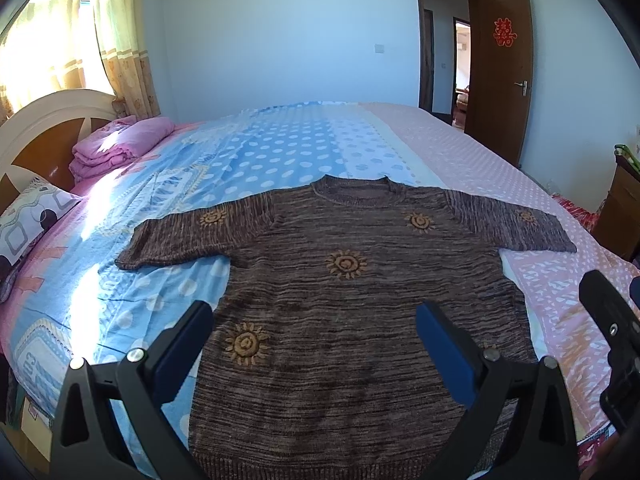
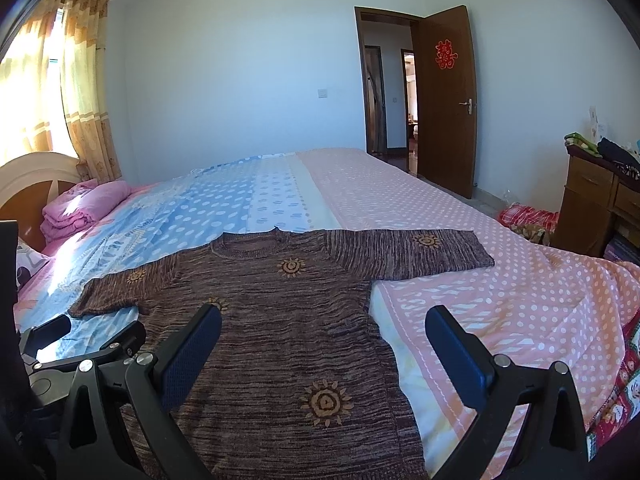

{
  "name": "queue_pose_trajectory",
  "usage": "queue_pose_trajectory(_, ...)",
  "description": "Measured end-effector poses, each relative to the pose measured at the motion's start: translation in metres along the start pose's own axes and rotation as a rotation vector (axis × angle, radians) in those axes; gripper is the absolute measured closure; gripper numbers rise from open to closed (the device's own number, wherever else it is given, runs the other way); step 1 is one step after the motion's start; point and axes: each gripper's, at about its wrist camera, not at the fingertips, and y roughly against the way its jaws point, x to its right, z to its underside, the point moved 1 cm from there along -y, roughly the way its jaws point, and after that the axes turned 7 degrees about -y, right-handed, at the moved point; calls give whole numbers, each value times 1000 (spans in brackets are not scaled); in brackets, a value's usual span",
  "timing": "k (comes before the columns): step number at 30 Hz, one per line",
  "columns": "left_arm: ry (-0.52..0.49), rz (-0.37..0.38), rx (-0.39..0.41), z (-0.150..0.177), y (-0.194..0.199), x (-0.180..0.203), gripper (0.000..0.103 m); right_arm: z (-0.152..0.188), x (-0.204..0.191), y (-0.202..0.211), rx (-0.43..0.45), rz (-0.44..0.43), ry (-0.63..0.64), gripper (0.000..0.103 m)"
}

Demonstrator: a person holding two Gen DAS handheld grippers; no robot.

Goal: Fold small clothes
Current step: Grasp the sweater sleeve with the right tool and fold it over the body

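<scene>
- On the bed (image 1: 460,148), a brown marled knit sweater (image 1: 340,320) lies flat, face up, both short sleeves spread out to the sides, the ribbed round collar pointing away from the cameras.
- Its yarn runs in fine horizontal streaks; several stitched tan sun motifs (image 1: 346,265) dot the chest, hem area and sleeves.
- Under it, the bed cover is part blue with white dots (image 1: 280,156) and part pink with white dots (image 2: 500,280); the sweater straddles both.
- The left gripper (image 1: 316,340) hovers over the lower part of the sweater, its 2 blue-padded fingers (image 1: 188,344) spread wide and holding nothing.
- The right gripper (image 2: 324,344) hangs over the sweater's right edge, likewise wide open and empty; its left pad sits above the knit, its right pad above the pink cover.
- A folded pink blanket (image 1: 120,144) rests by the cream and wood headboard (image 1: 44,120), with a patterned pillow (image 1: 28,216) just in front of it.
- Sunlit yellow curtains (image 2: 80,92), an open brown door (image 2: 448,100) with a red paper cutout, and a wooden cabinet (image 2: 592,200) ring the bed.
- The hem's nearest edge is cut off by the frame and the gripper bodies.
</scene>
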Motion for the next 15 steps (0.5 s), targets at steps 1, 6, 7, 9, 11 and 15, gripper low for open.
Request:
queue_pose_trajectory(1, 1, 0, -3, -1, -3, 0, 0, 0, 0, -3, -5, 0, -1, 1)
queue_pose_trajectory(6, -17, 33, -15, -5, -24, -2, 0, -4, 10, -39, -101, -41, -28, 1)
queue_pose_trajectory(7, -19, 50, -18, -6, -30, -4, 0, -5, 14, -49, -130, -43, -33, 1)
queue_pose_trajectory(9, -15, 63, -20, -11, -42, -10, 0, -10, 26, -71, -190, -51, -53, 1)
queue_pose_trajectory(11, -12, 61, -15, -20, -56, -17, 0, -20, 48, -84, -186, -62, -123, 1)
queue_pose_trajectory(15, 14, 75, -29, -37, -87, -34, 0, -58, 117, -110, -132, -40, -299, 22)
